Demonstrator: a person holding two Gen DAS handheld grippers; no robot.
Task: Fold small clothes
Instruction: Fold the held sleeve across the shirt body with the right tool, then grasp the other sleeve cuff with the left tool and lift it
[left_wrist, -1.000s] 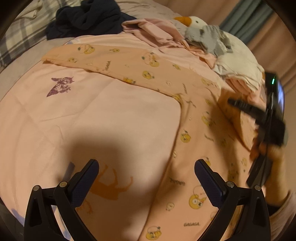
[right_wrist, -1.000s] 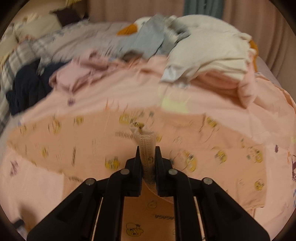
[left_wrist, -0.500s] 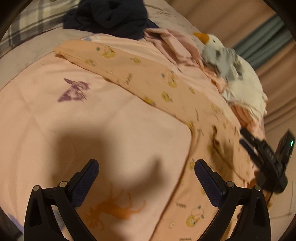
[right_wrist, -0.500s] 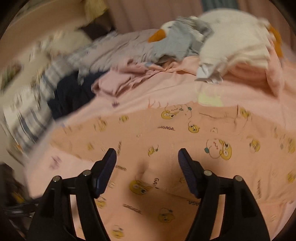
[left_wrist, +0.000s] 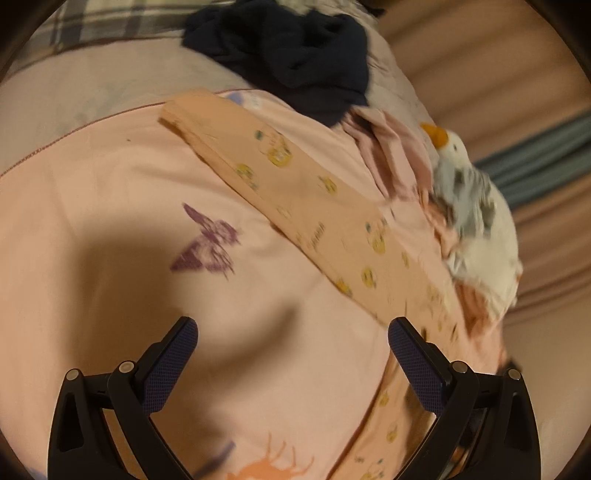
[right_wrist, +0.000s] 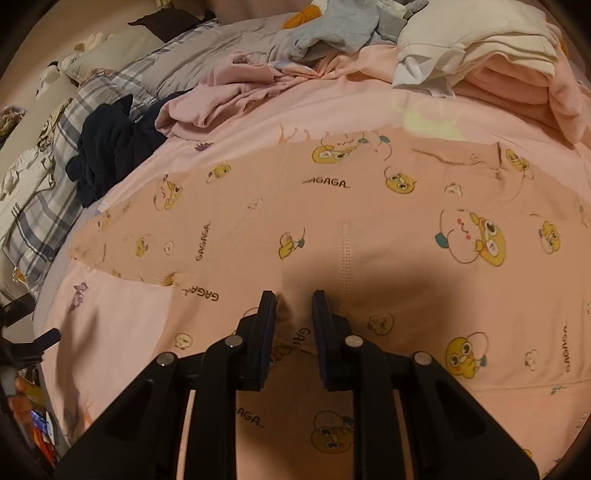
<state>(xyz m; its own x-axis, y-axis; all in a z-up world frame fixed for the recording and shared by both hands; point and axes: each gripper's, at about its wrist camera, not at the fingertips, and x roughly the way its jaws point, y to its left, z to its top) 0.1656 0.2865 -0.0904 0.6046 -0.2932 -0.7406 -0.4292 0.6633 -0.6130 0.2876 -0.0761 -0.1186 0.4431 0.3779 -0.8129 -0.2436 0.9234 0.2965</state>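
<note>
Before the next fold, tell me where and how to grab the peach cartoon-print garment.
Take the peach garment by the small ridge of cloth at its near edge, coming down from above. It lies flat on the pink sheet, so only a raised pleat gives purchase. The right gripper has just been closing and has such a bunched fold between its jaws.

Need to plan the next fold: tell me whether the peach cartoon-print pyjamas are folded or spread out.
Mostly spread out. The pyjamas lie flat across the pink sheet, one long part stretching left; only a small pinch of fabric is gathered between the right tongs.
</note>
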